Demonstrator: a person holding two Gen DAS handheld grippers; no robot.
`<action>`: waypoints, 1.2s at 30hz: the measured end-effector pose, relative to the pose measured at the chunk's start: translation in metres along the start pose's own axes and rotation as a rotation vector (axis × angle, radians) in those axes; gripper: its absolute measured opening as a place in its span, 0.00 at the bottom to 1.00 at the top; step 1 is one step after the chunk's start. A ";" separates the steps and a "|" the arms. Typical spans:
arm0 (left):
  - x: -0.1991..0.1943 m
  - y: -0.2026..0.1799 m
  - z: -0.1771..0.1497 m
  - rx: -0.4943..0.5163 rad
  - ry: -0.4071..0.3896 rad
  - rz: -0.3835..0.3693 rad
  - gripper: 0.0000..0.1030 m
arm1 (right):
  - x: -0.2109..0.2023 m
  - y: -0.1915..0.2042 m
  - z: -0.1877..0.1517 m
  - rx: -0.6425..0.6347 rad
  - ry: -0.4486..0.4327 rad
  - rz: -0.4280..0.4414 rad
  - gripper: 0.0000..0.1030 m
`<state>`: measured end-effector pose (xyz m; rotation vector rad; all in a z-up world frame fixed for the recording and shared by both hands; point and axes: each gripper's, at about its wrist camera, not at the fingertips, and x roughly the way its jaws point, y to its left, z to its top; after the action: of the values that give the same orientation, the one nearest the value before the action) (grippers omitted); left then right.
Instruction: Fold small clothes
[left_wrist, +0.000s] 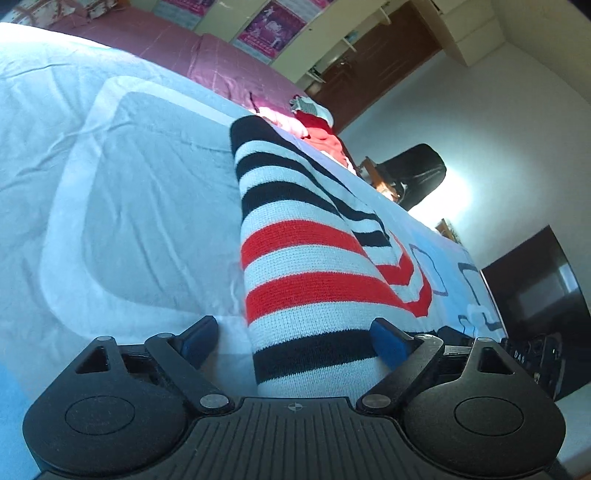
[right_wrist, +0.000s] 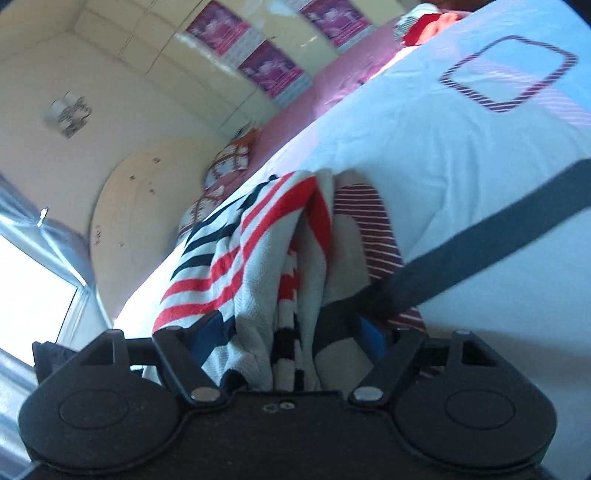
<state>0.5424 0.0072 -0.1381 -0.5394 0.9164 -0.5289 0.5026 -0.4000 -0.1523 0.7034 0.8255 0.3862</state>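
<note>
Bedspread (left_wrist: 122, 177), pale blue and wide, carries a folded knit garment (left_wrist: 303, 266) banded white, red and navy. Its bunched end sits between both grippers, left (left_wrist: 295, 341) and right (right_wrist: 288, 336), whose blue pads stand apart, unclamped.

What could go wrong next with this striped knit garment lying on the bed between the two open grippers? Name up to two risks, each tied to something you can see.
1. The striped garment lies bunched in loose layers inside the right gripper; pulling away might drag a layer and undo the fold.
2. The left gripper straddles only one end, with its right pad touching the knit, so it could snag there.
</note>
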 end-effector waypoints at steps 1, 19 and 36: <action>0.004 -0.002 0.002 0.019 0.002 0.001 0.85 | 0.002 0.000 0.002 -0.001 0.011 0.011 0.75; 0.028 -0.021 0.015 0.156 0.008 0.022 0.79 | 0.033 0.020 0.018 -0.168 0.099 0.074 0.57; 0.016 -0.013 0.012 0.155 -0.032 -0.063 0.44 | 0.027 0.072 0.006 -0.233 0.016 -0.097 0.36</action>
<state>0.5580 -0.0101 -0.1334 -0.4356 0.8221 -0.6408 0.5208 -0.3362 -0.1135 0.4425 0.8112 0.3930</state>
